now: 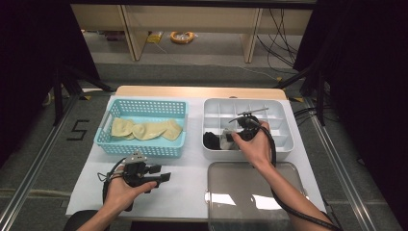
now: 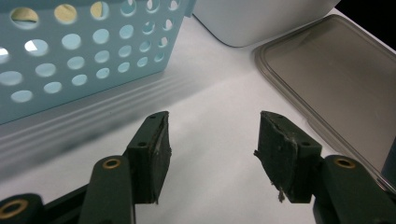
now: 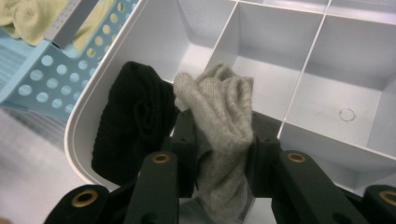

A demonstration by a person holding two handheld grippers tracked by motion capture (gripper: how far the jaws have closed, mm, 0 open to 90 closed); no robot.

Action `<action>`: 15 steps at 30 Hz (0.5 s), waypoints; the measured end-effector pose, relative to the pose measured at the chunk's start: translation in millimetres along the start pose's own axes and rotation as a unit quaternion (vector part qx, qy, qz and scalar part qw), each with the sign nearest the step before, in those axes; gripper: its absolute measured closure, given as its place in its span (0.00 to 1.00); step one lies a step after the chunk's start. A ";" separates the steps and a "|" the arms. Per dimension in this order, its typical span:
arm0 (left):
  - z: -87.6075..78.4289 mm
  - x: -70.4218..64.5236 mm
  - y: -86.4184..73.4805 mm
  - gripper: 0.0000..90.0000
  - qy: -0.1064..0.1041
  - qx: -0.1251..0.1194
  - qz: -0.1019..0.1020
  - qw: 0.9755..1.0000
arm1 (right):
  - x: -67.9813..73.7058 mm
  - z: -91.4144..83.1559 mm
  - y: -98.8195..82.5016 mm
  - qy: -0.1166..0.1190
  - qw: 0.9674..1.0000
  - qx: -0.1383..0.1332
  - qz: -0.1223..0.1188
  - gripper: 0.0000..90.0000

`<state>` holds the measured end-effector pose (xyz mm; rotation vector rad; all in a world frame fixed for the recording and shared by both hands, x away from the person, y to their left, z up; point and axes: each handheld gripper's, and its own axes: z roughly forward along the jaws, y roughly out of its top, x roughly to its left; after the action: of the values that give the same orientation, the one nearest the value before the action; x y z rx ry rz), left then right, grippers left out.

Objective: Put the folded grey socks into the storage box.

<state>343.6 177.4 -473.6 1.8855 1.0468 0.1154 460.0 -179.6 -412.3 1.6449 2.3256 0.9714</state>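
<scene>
Grey sock (image 3: 219,135) pinched between right gripper (image 3: 223,140) fingers, hanging just over the white divider box (image 1: 284,144), right beside the black sock (image 3: 133,135) already in a near compartment. Left gripper (image 2: 210,154) spread, holding nothing, well off.

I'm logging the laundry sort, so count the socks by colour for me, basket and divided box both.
Yellow socks, in the blue basket: 3, as best I can tell
Black sock, in the white divided box: 1
Grey sock, clamped in the right gripper: 1
Total: 5

Grey sock (image 3: 223,135), black sock (image 3: 133,135), perforated turquoise basket (image 1: 144,144).
</scene>
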 end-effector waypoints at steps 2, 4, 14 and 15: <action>0.3 0.0 -0.2 0.48 -0.002 0.002 -0.001 1.000 | 1.4 1.0 -1.1 -0.002 1.000 0.012 0.005 0.78; 1.1 -0.7 -0.1 0.48 -0.003 0.001 -0.001 1.000 | -2.1 3.4 -1.2 -0.011 1.000 0.017 -0.015 0.78; 1.6 -0.3 -0.3 0.48 -0.003 0.002 -0.001 1.000 | 5.7 15.0 0.7 -0.034 0.996 0.080 0.018 0.78; 1.5 -0.3 -0.2 0.48 -0.003 0.002 -0.001 1.000 | 4.0 15.5 0.9 -0.031 0.996 0.082 0.004 0.78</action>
<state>344.0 176.2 -474.5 1.8874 1.0447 0.1063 466.2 -169.3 -422.9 1.7182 2.4156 0.7365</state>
